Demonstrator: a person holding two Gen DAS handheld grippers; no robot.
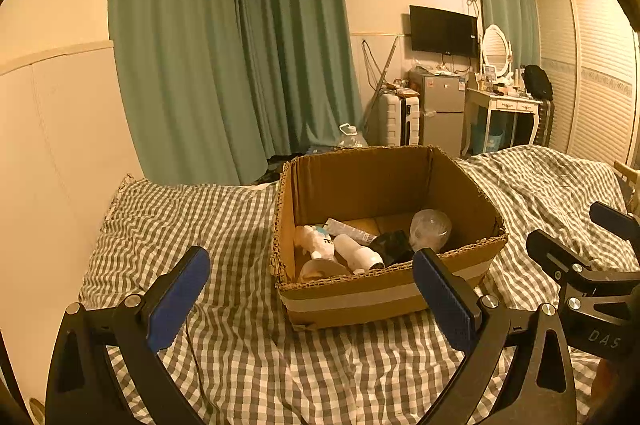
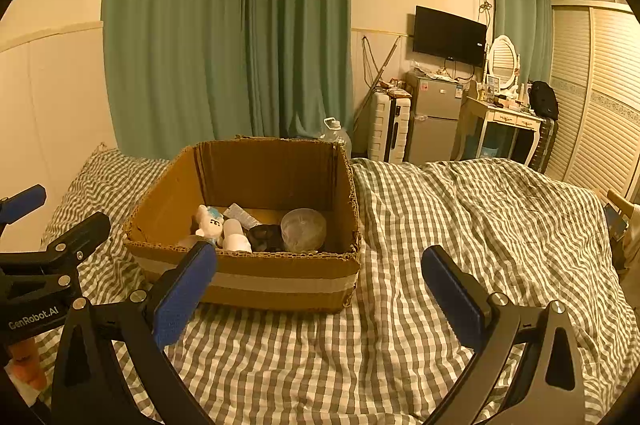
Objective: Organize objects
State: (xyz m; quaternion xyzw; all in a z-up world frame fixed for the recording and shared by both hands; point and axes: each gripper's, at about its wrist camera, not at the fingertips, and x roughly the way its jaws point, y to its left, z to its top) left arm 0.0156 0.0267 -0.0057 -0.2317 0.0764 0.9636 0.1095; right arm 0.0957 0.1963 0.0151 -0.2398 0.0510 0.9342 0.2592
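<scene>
Cardboard box on checked bedspread; left gripper and right gripper fingers spread, holding nothing

Left wrist view: I am looking low over the checked bedding, facing the curtains, with the cardboard box sitting near at about 1 o'clock.
Right wrist view: I am looking from further right, facing the same wall, with the cardboard box sitting near at about 11 o'clock.
Shared: both are taking in the box, bedding, curtains, television and fridge.
Cross-sight: each view is catching the other gripper at its edge.
</scene>
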